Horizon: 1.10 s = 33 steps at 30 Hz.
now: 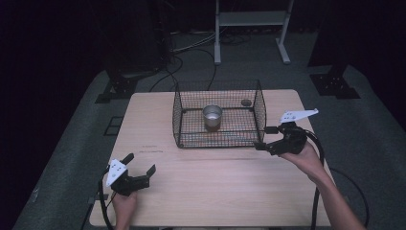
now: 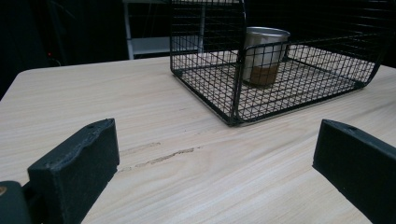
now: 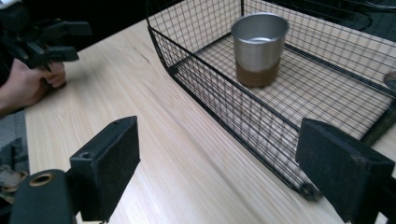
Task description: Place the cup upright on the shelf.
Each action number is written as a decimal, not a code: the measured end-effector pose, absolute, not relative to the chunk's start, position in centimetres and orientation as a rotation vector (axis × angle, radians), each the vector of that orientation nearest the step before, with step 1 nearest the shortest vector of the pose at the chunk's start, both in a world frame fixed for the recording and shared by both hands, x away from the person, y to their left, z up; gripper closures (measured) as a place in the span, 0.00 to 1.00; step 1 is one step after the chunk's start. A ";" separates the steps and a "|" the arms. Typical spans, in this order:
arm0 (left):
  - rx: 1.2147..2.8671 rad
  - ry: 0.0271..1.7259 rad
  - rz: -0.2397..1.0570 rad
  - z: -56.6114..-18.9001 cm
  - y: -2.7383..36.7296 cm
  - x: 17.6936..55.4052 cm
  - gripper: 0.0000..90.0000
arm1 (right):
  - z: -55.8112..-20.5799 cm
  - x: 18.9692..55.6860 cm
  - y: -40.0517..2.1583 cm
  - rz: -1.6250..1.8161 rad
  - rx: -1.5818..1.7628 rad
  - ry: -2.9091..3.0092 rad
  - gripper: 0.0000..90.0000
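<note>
A black wire basket (image 1: 178,115) stands at the back middle of the wooden table (image 1: 220,187). Upright inside it is a metal cup (image 1: 212,116) with a brownish lower band, also seen as the cup (image 2: 264,53) and the cup (image 3: 258,46). My right gripper (image 1: 264,138) is open at the basket's front right corner. The basket's front wall (image 3: 224,93) runs in between my right gripper (image 3: 219,163) jaws. My left gripper (image 1: 141,163) is open near the front left, apart from the basket (image 2: 233,88), with bare wood between my left gripper (image 2: 217,158) jaws.
A small dark round thing (image 1: 246,102) lies in the basket's back right corner. Beyond the table stand a white frame (image 1: 249,19), black stands and cables on the grey floor. The left hand with its gripper (image 3: 51,39) shows far off in the right gripper view.
</note>
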State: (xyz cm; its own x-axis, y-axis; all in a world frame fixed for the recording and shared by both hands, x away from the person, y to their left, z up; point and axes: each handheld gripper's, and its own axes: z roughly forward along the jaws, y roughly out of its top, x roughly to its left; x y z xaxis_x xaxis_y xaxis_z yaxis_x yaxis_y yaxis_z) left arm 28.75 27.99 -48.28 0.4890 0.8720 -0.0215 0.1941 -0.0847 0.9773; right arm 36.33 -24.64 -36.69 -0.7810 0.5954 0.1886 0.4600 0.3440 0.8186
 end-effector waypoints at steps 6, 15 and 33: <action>1.587 0.939 0.739 -48.3 27.9 28.7 0.00 | -37.1 35.8 -26.2 1.428 1.012 2.425 0.14; 1.590 0.941 0.740 -48.3 27.9 28.7 0.00 | -38.1 34.8 -27.8 1.401 1.056 2.412 0.14; 1.600 0.937 0.740 -48.3 27.9 28.6 0.00 | -40.6 32.4 -31.1 1.368 1.142 2.370 0.14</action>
State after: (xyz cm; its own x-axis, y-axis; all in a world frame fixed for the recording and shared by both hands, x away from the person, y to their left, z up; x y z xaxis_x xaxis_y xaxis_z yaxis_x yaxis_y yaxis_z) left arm 28.60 27.86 -48.26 0.4946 0.8691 -0.0080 0.1940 -0.1014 0.9757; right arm 32.40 -31.06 -40.57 -0.6902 0.6917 0.2124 0.5300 0.2834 0.7993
